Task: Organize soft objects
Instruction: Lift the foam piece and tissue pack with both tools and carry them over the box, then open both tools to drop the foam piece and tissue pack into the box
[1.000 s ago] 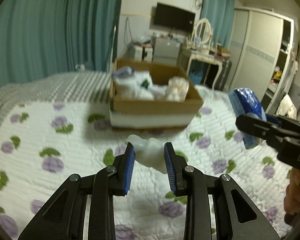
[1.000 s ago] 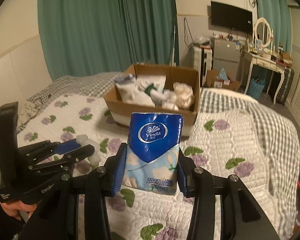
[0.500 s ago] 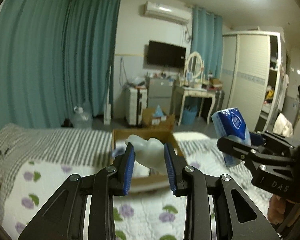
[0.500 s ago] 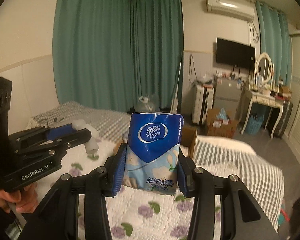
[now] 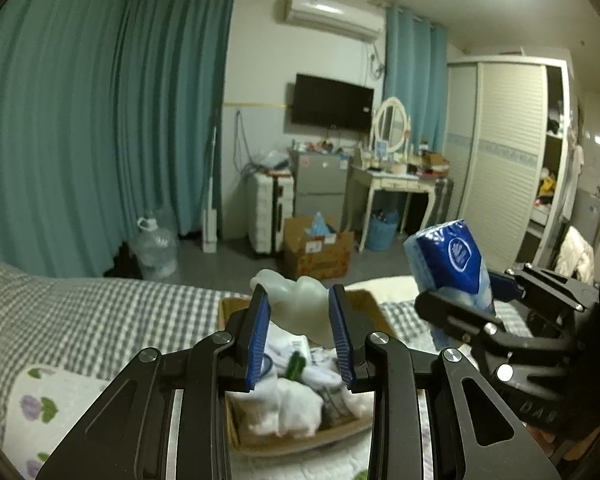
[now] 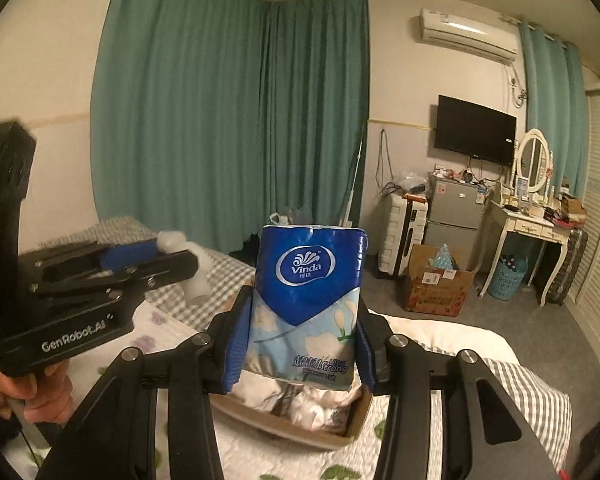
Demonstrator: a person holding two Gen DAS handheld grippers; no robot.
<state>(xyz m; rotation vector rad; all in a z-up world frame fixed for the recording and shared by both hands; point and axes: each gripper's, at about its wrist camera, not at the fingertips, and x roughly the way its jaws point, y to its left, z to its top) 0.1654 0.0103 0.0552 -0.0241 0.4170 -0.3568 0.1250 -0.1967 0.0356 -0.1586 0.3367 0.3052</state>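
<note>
Here, taking the cardboard box (image 5: 374, 312) on the bed (image 5: 80, 312) as the landmark: it sits open-topped on the quilt, already holding white soft items, some in wrappers, packed against its walls.

Above the box's left part, the left gripper (image 5: 299, 312) is clamped on a pale, translucent soft plastic thing (image 5: 296, 300), its blue pads (image 5: 259, 336) pressing both sides; what the thing is exactly I cannot tell. In the right wrist view the same gripper (image 6: 168, 258) shows to the left of the box, with a hand (image 6: 32, 392) wrapped around its handle.

Above the box's right part, the right gripper (image 6: 302, 340) is closed on a blue Vinda tissue pack (image 6: 306, 296), held upright with the logo facing the camera and its lower edge hanging over the box interior. From the left wrist view, that tissue pack (image 5: 448, 260) and its gripper (image 5: 458, 298) sit to the right of the box, tilted.

Beyond the box, on the floor, stands a second carton (image 5: 318, 252) near a white dressing table (image 5: 392, 184).
</note>
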